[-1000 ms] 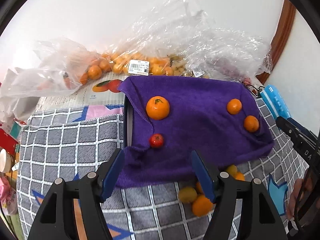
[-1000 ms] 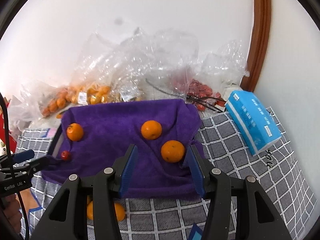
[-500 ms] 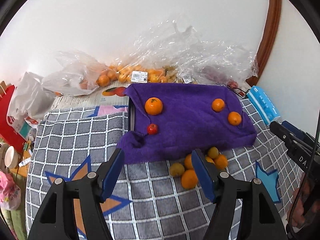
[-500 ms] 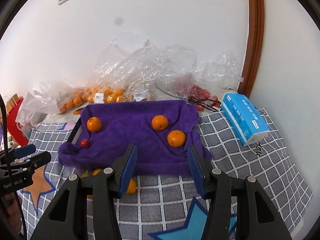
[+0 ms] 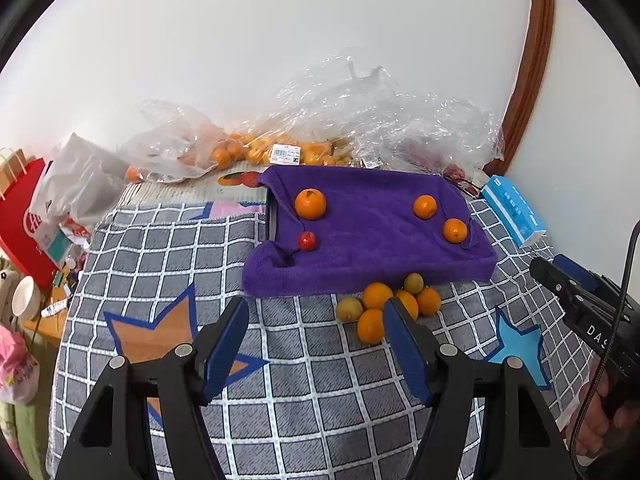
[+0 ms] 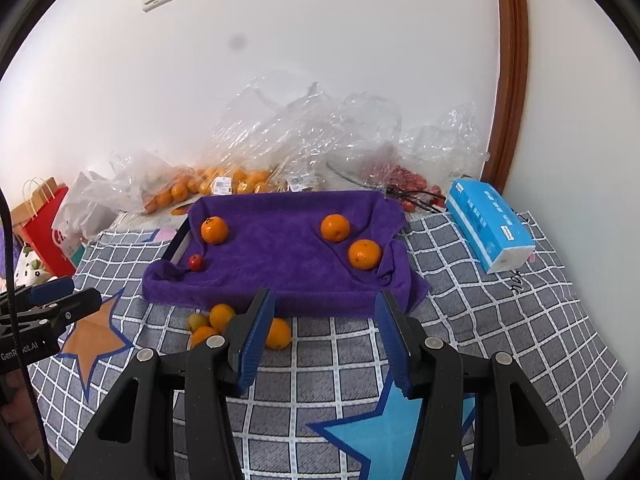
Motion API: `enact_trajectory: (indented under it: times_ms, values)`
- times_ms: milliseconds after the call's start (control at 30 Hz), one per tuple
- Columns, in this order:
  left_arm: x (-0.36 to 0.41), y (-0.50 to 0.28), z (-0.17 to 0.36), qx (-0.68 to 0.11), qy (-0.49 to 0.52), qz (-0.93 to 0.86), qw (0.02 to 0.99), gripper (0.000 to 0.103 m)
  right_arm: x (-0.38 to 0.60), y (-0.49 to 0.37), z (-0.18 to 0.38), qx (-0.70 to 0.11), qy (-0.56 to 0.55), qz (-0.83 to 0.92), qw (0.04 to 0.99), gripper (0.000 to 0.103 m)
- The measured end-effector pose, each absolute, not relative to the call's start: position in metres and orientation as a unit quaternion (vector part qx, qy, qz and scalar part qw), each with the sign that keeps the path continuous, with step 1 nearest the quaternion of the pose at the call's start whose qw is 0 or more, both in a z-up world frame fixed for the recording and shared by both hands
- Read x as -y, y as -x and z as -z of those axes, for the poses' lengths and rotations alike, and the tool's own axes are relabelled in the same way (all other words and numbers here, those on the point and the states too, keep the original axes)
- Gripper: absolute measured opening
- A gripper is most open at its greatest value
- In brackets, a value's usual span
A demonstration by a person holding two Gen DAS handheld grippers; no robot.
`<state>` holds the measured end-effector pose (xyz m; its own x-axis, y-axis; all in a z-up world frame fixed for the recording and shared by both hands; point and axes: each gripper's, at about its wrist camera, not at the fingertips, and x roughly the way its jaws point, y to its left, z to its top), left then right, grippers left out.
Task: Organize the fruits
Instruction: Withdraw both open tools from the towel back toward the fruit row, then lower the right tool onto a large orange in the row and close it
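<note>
Blue pads line both claws, and each pair stands apart with nothing between: the left gripper (image 5: pixel 316 338) and the right gripper (image 6: pixel 326 334) hang empty above the checked cloth (image 5: pixel 300 400), tipped down toward the fruit. No fruit is in hand, so I judge a pick is yet to be chosen.

Nearest them, a small heap of loose fruit (image 5: pixel 386 306) lies on the checked cloth, bunched against the front edge of the purple towel (image 5: pixel 368 240); it looks like the unsorted lot, orange ones and a couple of yellowish ones touching each other.

Beyond it the purple towel covers what seems a tray, its dark rim showing at the left. On the towel sit three oranges (image 6: pixel 335 227), one at the left and two close together at the right, and a small red fruit (image 6: pixel 195 261) near the left one, well spaced, probably so each kind gets its own patch.

A blue tissue pack (image 6: pixel 490 230) lies off to the right. Farthest back, crumpled plastic bags (image 5: pixel 280 148) holding more fruit rest against the wall.
</note>
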<state>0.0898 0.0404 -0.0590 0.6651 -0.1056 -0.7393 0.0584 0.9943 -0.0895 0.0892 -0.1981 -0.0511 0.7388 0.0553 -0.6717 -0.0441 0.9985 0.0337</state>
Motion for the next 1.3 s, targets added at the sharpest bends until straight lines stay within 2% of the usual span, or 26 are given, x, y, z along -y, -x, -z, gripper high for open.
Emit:
enact_trajectory:
  times_ms: [400,1300]
  values:
    - [-0.062,-0.083,0.079,-0.421,0.050,0.028,0.905,0.068,0.187,-0.091,0.073,-0.382,-0.005,-0.038,0.923,0.052]
    - [-0.092,-0.133,0.128,-0.457,0.067,0.052,0.886,0.068,0.158,-0.148,0.149,-0.470,0.003,-0.038,0.882,0.052]
